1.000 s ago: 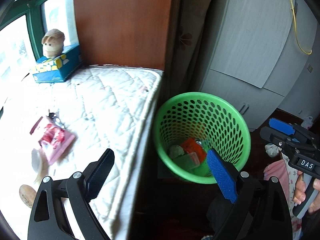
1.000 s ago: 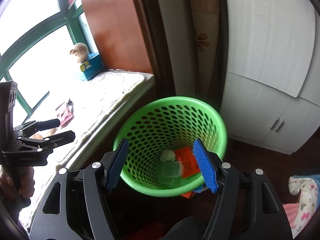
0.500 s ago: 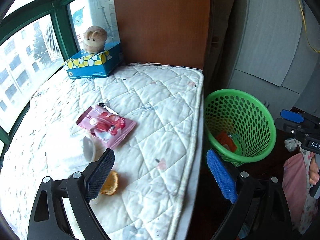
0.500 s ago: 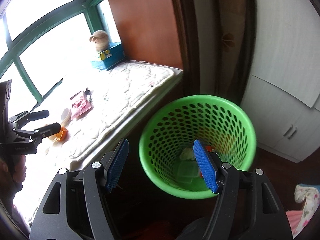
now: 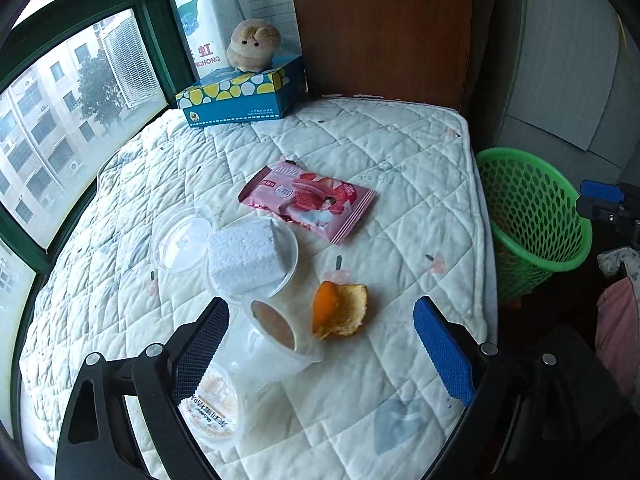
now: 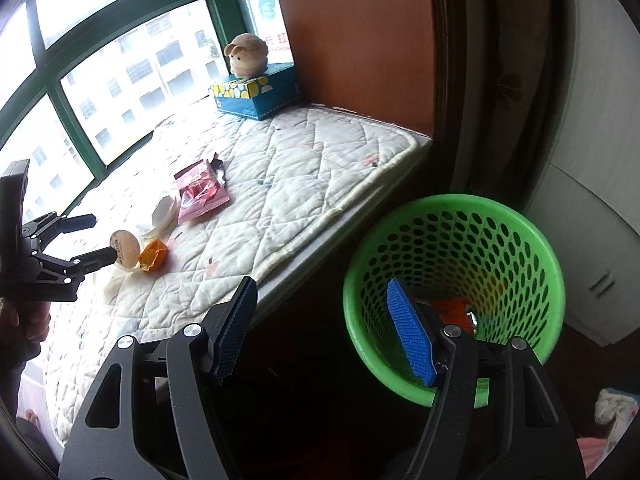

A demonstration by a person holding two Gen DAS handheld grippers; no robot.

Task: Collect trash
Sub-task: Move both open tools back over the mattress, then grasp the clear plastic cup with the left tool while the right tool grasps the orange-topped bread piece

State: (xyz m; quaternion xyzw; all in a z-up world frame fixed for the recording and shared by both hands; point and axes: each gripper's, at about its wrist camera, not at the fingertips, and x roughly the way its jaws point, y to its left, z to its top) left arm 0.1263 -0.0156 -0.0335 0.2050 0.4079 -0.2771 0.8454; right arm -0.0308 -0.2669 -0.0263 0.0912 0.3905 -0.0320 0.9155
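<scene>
Trash: I see it scattered on the quilted mattress (image 5: 400,152) — nothing collected by either tool at this moment.
Left hand-held gripper (image 5: 320,356): jaws wide apart, empty, hovering over the tipped plastic cup (image 5: 276,340) and orange peel (image 5: 340,312).
Risk, cup: its thin wall may crush or squirt sideways under the pads.
Risk, neighbours: the clear tub with tissue (image 5: 252,256) touches the cup — I could drag it along.
Right hand-held gripper (image 6: 324,328): open, empty, over the green basket (image 6: 456,296).
Pink wrapper (image 5: 308,200): lies flat, hard to pinch.
</scene>
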